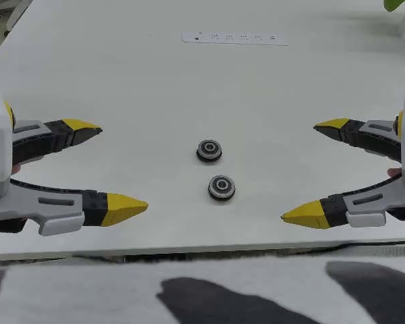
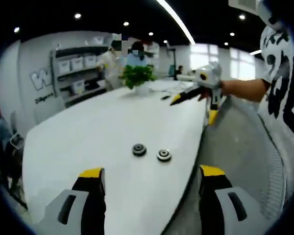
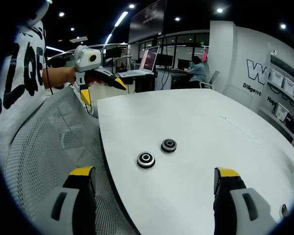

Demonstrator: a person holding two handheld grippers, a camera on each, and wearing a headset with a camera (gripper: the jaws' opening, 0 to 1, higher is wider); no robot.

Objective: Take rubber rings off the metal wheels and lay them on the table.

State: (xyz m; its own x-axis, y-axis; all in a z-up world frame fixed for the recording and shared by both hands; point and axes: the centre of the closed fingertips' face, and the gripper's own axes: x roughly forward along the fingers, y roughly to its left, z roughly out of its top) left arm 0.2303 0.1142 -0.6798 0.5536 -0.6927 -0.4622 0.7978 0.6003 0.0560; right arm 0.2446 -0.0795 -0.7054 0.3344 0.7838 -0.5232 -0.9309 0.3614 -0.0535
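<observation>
White table (image 1: 121,67) in a big office hall, with ceiling spots, wall shelves (image 2: 78,73) and a plant (image 2: 137,76) at the table's far end. The left gripper (image 1: 124,167) and the right gripper (image 1: 298,171) hover over the near edge, facing each other. Both have their jaws spread wide, gripping and touching nothing. Between them, well apart from either, the far wheel (image 1: 208,150) and the near wheel (image 1: 221,187) lie flat, just beside each other, each with its dark ring (image 1: 211,188) on. A strip (image 1: 234,38) lies well beyond the wheels.
</observation>
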